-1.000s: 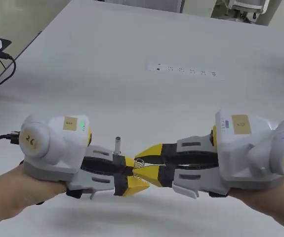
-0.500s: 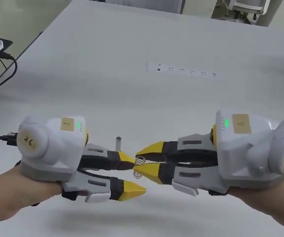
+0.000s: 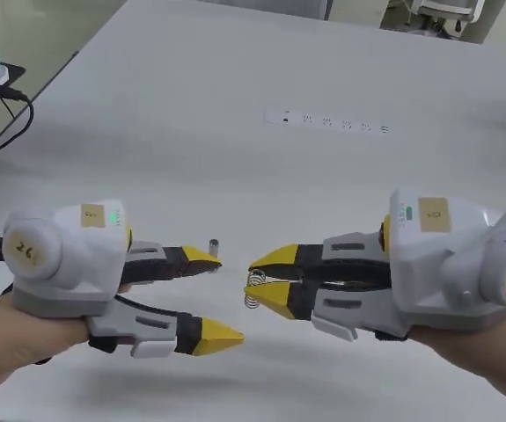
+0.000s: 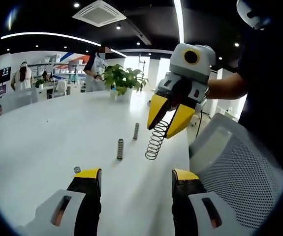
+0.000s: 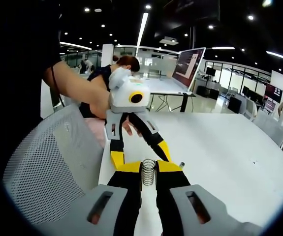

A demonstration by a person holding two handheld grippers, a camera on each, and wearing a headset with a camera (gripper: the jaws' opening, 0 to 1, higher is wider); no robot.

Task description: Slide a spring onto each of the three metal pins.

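Left tongs (image 3: 220,295) gape released beside a short bare metal pin (image 3: 214,246); right tongs (image 3: 255,281) clench a silver coil spring (image 3: 253,293) near that pin. Left gripper view: two spring-covered pins (image 4: 120,149) stand beyond it. Right gripper view: spring clamped before the pin.

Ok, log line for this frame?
left gripper: open, empty | right gripper: shut on spring | pin: bare | two other springs: upright

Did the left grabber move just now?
Yes. The left gripper pulled back to the left, judged against the standing pin, and its jaws are now open.
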